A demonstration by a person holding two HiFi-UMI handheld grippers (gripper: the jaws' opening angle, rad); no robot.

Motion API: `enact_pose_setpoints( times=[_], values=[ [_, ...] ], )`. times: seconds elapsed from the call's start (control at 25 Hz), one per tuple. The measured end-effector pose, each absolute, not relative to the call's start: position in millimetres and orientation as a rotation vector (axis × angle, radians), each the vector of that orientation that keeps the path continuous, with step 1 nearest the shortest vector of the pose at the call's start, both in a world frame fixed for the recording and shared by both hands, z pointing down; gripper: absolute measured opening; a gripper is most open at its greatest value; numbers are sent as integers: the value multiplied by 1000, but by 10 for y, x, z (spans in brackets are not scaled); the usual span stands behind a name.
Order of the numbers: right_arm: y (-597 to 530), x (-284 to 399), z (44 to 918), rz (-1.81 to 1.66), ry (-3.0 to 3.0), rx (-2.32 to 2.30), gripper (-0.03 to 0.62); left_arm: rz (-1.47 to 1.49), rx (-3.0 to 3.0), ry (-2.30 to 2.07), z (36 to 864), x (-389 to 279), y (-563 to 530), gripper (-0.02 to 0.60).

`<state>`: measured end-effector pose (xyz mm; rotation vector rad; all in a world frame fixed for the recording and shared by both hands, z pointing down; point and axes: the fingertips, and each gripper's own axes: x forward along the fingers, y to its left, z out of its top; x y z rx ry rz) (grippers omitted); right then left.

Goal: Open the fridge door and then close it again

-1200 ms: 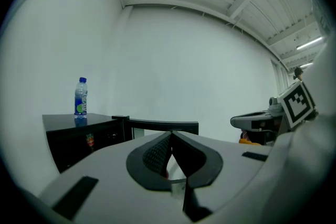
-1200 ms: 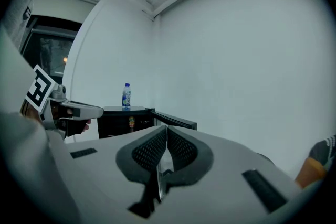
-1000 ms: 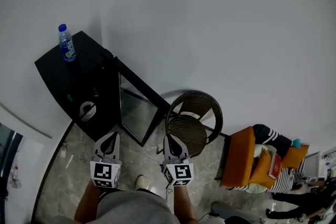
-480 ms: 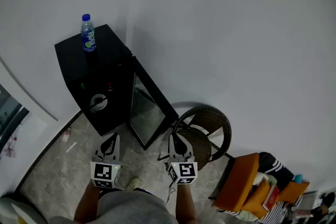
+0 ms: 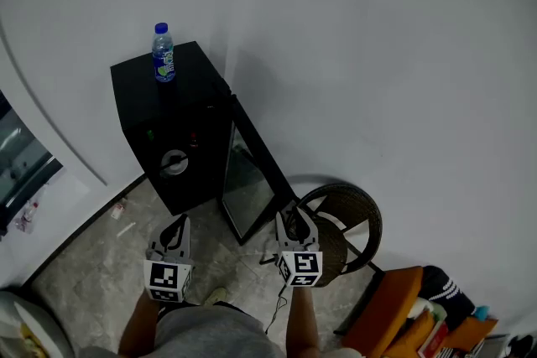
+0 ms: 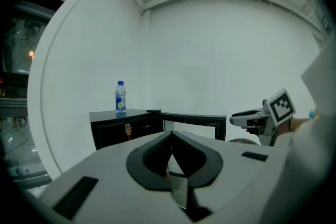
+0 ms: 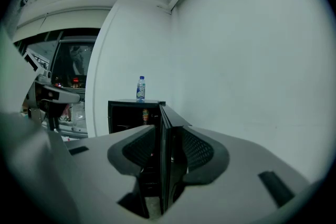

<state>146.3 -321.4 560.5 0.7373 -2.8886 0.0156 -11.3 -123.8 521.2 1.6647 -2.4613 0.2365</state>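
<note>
A small black fridge (image 5: 168, 121) stands against the white wall with its glass-fronted door (image 5: 252, 180) swung open toward me. In the right gripper view, the door's free edge (image 7: 167, 134) stands upright between the jaws of my right gripper (image 7: 164, 144). These jaws are opening and the pads are not pressing on the door. In the head view, the right gripper (image 5: 294, 222) is at the door's near edge. My left gripper (image 5: 174, 230) hangs in front of the fridge, shut and empty, with its jaws (image 6: 171, 152) meeting tip to tip.
A water bottle (image 5: 163, 53) stands on top of the fridge. A round wicker chair (image 5: 348, 218) sits just right of the open door, with an orange seat (image 5: 390, 306) piled with things beyond it. A glass partition (image 5: 21, 155) is on the left.
My right gripper has moved forward to the free edge of the open door. The left gripper has stayed about where it was. The head view has swung toward the fridge.
</note>
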Motion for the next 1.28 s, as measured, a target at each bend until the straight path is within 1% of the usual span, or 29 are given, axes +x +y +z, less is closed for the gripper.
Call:
enact_pose_setpoints(
  times=[0.12, 0.36, 1.28],
  values=[
    [-3320, 1386, 5681, 19, -2880, 716, 193, 245, 1639, -2477, 5202, -149, -1226, 5],
    [-3476, 1284, 5765, 35, -2873, 704, 225, 268, 1599, -2497, 5193, -236, -1214, 5],
    [-3441, 1209, 5816, -24, -2859, 639, 225, 269, 1553, -2519, 5205, -234, -1107, 5]
  ],
)
